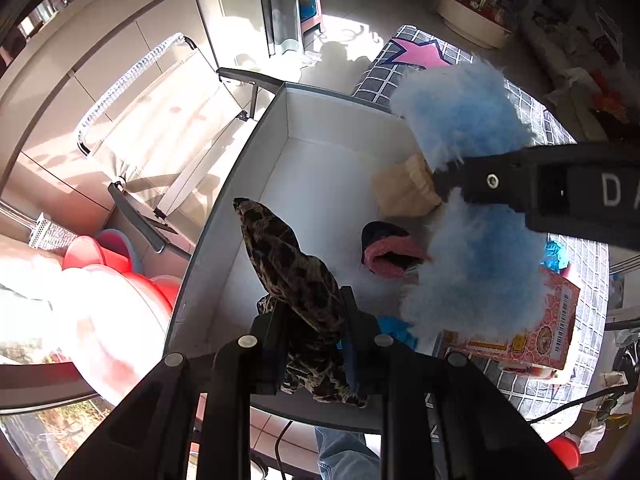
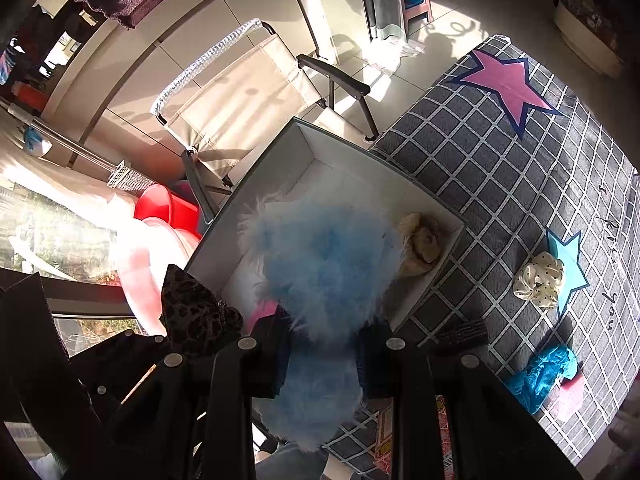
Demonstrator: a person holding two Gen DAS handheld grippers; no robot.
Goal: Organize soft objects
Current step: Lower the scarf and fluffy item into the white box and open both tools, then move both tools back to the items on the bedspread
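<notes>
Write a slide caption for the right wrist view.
Right claw holds fluffy blue fabric over the white box; beige item already inside.

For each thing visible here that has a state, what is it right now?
Left tongs: shut on the leopard-print fabric piece, held above the box.
Right tongs: shut on the fluffy light-blue piece, over the box.
White open cardboard box: lidless, holding a beige knitted item and a pink-and-dark rolled item.
White polka-dot scrunchie: lying on the checked cloth, outside the box.

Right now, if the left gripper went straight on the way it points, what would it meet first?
Probably the white floor of the box. The left gripper holds a leopard cloth pointing into it; depth is unclear.
</notes>
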